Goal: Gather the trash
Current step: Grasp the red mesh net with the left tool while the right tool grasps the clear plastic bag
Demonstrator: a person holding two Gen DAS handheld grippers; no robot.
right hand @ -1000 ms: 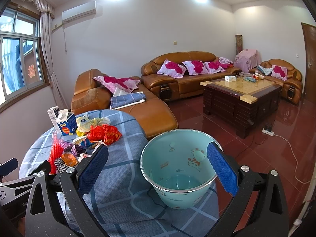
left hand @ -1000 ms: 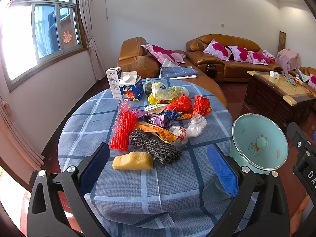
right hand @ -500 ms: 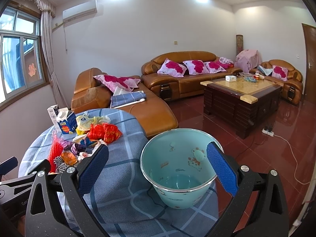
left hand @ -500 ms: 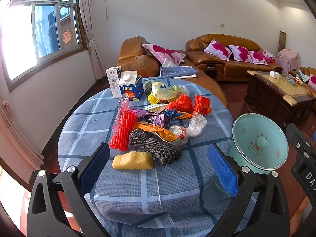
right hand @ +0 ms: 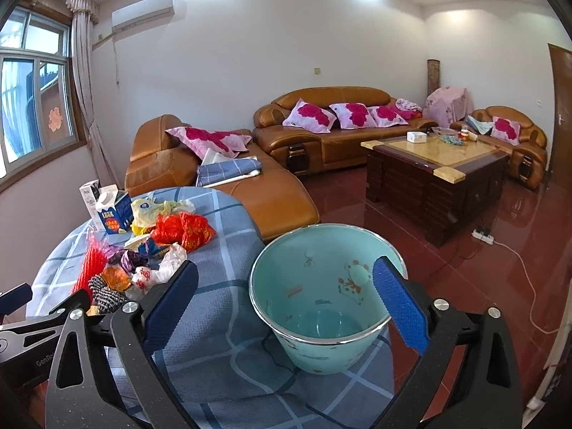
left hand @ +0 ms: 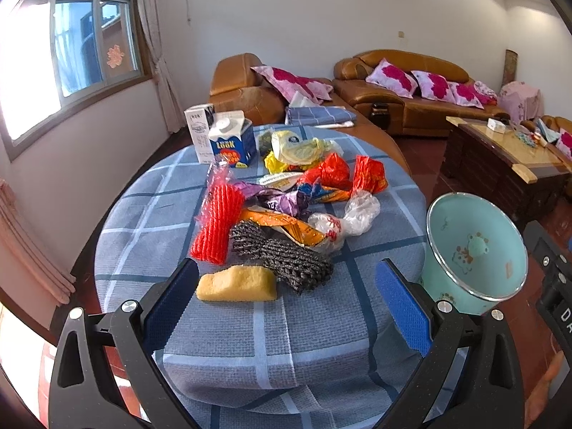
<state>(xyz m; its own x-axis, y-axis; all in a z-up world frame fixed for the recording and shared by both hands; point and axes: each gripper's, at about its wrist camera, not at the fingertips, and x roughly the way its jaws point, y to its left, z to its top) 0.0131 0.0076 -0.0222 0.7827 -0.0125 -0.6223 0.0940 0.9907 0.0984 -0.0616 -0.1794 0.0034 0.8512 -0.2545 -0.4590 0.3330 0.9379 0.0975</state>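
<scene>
Left gripper (left hand: 284,304): wide apart, nothing held, hovering low over the desk (left hand: 143,214) with the yellow sponge (left hand: 236,284) just ahead between its pads.
Trash pile (left hand: 286,207): wrappers, red net, dark scourer, all on the cloth; none in the bin.
Right gripper (right hand: 284,304): jaws closing around the teal bin (right hand: 321,296), pads not yet pressing.
Advice: seat the pads squarely on the bin wall before lifting; take the sponge first.

A pile of trash (left hand: 286,207) lay in the middle of the round table (left hand: 150,221). Two cartons (left hand: 223,137) stood behind it. The bucket (right hand: 321,296) sat to the pile's right, at the table's edge. The sofas (right hand: 321,132) stood farther back.
</scene>
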